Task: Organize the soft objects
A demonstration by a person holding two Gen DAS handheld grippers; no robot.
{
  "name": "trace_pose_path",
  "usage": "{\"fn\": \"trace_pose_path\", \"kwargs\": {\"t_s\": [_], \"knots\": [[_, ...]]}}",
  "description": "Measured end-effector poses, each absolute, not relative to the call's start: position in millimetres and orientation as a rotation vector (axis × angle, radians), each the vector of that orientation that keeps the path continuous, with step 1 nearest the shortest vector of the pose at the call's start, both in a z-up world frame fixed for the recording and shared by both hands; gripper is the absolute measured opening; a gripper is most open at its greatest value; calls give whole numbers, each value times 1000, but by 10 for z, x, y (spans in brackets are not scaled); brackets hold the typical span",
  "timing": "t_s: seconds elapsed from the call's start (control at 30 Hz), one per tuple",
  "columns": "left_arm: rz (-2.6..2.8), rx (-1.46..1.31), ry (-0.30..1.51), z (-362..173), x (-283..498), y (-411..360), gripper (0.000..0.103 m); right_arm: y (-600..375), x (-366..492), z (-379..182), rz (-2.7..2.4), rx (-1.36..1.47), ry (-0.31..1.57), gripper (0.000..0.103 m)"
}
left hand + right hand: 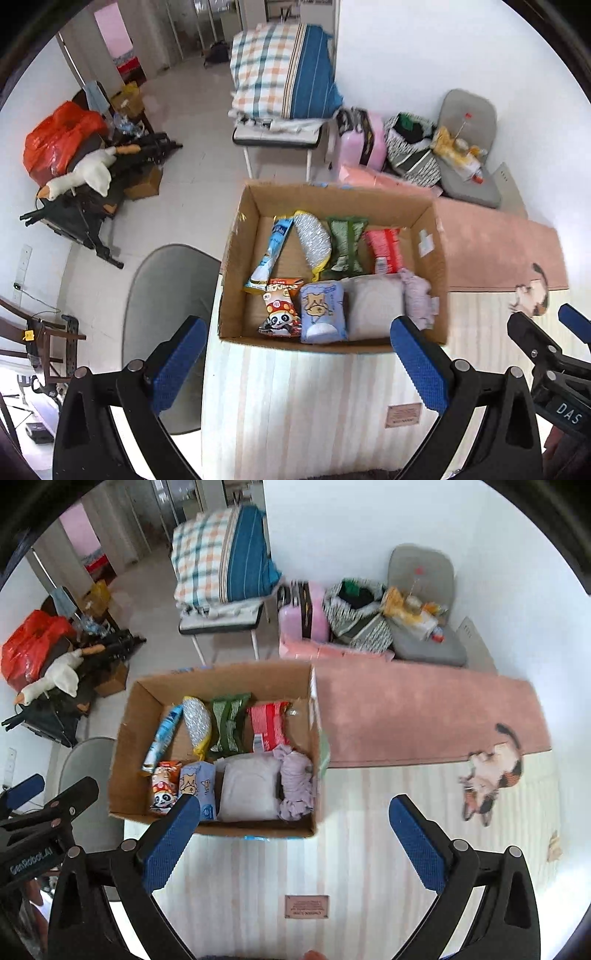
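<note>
An open cardboard box [243, 236] stands on a striped mat and also shows in the right wrist view [127, 738]. It holds several soft items: a panda snack bag [279, 314], a blue tissue pack [322, 312], a white pillow pack [375, 308], a lilac cloth [419, 297], a silver sponge [312, 240], a green pack [347, 243] and a red pack [384, 249]. My left gripper [299, 363] is open and empty, just short of the box's near wall. My right gripper [293, 840] is open and empty, over the mat near the box's near right corner.
A pink rug [424, 709] lies right of the box, with a cat print [491, 771] on the striped mat [354, 867]. A grey chair [166, 295] stands left of the box. Behind are a chair with a plaid quilt [280, 66], bags and a goose plush [88, 173].
</note>
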State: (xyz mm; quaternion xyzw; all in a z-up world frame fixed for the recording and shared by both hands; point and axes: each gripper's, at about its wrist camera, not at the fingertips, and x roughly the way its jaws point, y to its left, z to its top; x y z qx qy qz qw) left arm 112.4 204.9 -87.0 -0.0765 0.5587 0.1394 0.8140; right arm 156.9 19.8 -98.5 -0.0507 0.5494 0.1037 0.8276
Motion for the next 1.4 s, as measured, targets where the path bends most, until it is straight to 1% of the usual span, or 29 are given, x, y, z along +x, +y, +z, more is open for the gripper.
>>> {"fn": "trace_pose_path", "kwargs": {"t_s": [0.2,0.3,0.53,0.8,1.13,1.4], "knots": [[277,-155,1115,-285,719,1860,102,-28,1049,-245,214,-129,1049,103],[273,-142,1100,-109,579,1787,102,-126,823,40,223,-125,1006,103],[279,-172,1043,253,291,1760,102,-271,476,446,255,-117,952,103],[294,-152,1013,408,135,1645,102,-359,299,622,258,-137,936,103],[279,-155,1068,237,204,1585,102,-396,381,593,196,-175,936,103],[282,-153,1061,221,192,1551,102,-389,433,550,187,-175,945,103]]}}
